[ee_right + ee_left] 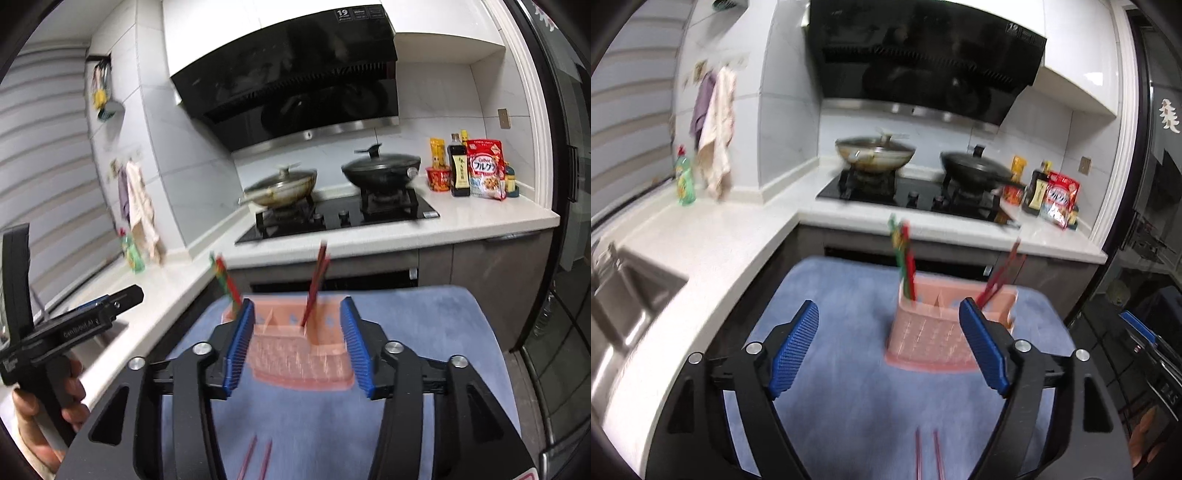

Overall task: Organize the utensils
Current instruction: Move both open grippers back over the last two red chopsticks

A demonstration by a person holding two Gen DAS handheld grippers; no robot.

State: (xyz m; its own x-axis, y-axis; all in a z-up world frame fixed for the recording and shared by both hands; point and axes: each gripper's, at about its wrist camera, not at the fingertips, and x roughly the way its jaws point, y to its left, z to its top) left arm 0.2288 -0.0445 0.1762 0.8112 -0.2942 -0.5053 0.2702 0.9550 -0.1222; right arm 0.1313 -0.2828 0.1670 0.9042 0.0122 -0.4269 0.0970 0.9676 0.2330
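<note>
A pink utensil holder (932, 332) stands on a blue mat (849, 406). Red and green chopsticks (903, 258) stand in its left compartment, dark red chopsticks (1001, 275) in its right. Two dark red chopsticks (929, 456) lie flat on the mat near me. My left gripper (888, 314) is open and empty, above the mat in front of the holder. In the right wrist view my right gripper (297, 310) is open and empty, its fingers either side of the holder (299, 354), with the loose chopsticks (256, 458) below. The left gripper (74, 328) shows at the left there.
A white counter (713, 236) wraps around the left and back. A steel sink (624, 295) is at the left, a green bottle (685, 177) behind it. A stove with two lidded pans (879, 151) and bottles and packets (1056, 195) stand at the back. An oven front (1145, 350) is at the right.
</note>
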